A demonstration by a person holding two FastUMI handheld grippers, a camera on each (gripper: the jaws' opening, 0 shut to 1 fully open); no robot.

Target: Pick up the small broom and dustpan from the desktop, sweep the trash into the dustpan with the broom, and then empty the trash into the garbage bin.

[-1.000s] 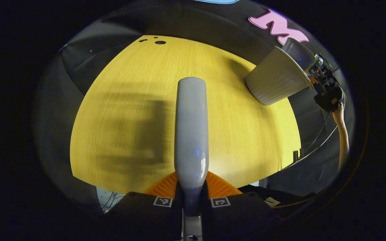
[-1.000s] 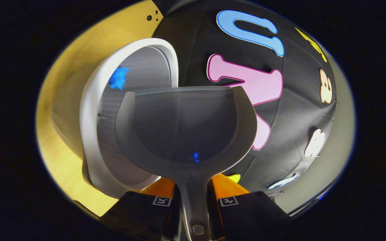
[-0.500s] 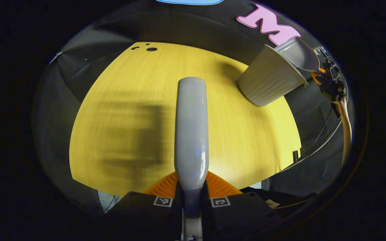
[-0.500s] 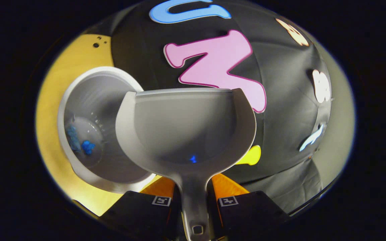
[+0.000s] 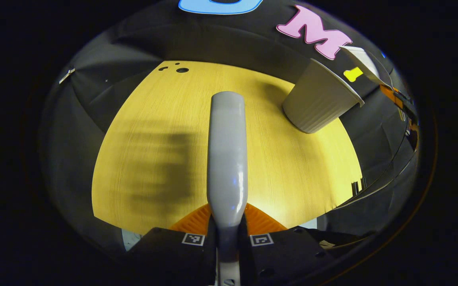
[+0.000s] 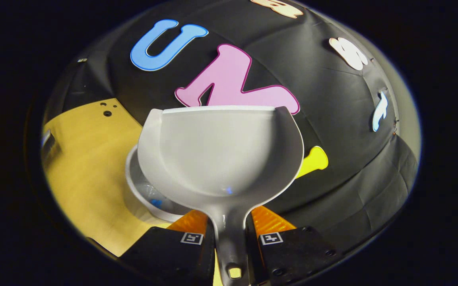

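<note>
— Both claws were full, weren't they? Start near and work out.

— Yes. Nearest in the left gripper view, the left gripper [image 5: 227, 238] had its two fingers pressed on the neck of the broom [image 5: 227, 151], jaws only as wide as that narrow handle. The broom's pale body ran straight away from the camera, over the desk [image 5: 165, 119]. Its bristles could not be made out.

— And the right?

— In the right gripper view, the right gripper [image 6: 231, 238] was clamped the same way on the handle of the dustpan [image 6: 221, 151], fingers on either side of the stem. The pan was held up, its scoop facing the camera, and it looked empty.

— Where was the trash, then?

— Just beyond and below the pan stood the bin [image 6: 141, 194], on the desk at the near left of that view, with a bit of blue trash [image 6: 156, 203] lying inside. In the left gripper view the bin [image 5: 316, 99] stood at the far right of the desk, with the dustpan [image 5: 366, 63] above and beyond its rim.

— So which step was in hand?

— I judged the emptying done, or all but done: pan bare, trash in the bin, no scraps that I could see on the desk.

— What did the next move call for?

— Bringing the pan clear of the bin without knocking its rim, then setting both tools back down on the desk, keeping each grip firm until they rested.
</note>
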